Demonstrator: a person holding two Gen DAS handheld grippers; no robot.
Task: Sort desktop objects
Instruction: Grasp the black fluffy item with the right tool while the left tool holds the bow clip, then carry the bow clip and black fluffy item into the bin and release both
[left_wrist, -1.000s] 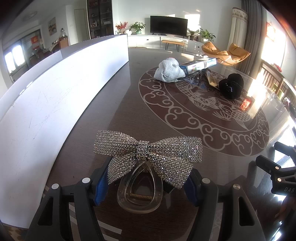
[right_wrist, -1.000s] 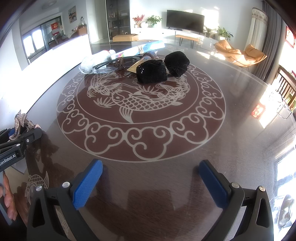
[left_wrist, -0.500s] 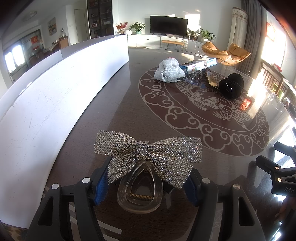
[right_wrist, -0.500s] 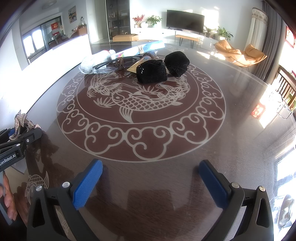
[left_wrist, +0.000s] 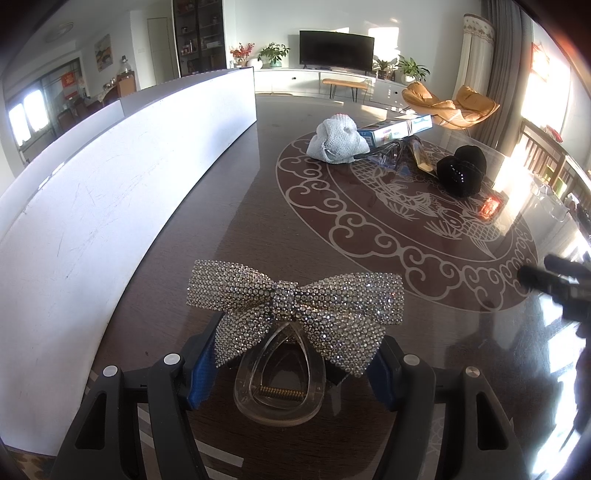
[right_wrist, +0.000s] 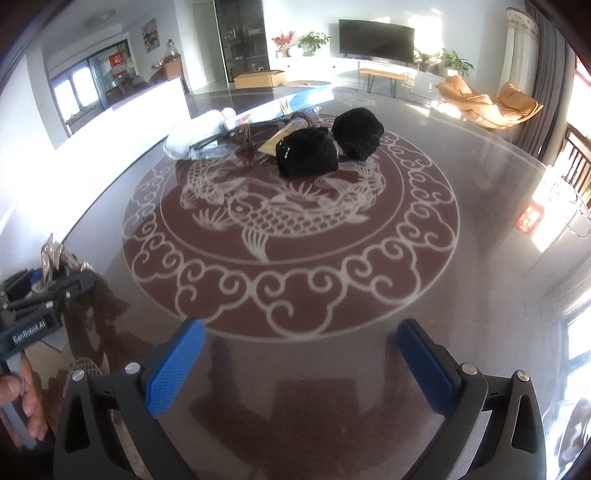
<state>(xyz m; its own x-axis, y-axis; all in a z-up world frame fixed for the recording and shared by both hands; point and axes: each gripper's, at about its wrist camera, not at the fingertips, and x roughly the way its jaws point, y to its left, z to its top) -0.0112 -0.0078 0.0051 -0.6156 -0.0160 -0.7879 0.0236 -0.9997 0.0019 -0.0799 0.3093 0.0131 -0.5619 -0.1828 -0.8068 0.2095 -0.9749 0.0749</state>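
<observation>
Left wrist view: left gripper (left_wrist: 291, 363) with jaws clamped on the clear body of a rhinestone bow hair clip (left_wrist: 295, 306), held just above the dark patterned surface (left_wrist: 236, 206); the bow's long axis runs crosswise to the fingers, its spring end toward the camera. Right wrist view: right gripper (right_wrist: 299, 362) with jaws apart and holding nothing, facing two black pouches (right_wrist: 308, 155) near mid-surface.
</observation>
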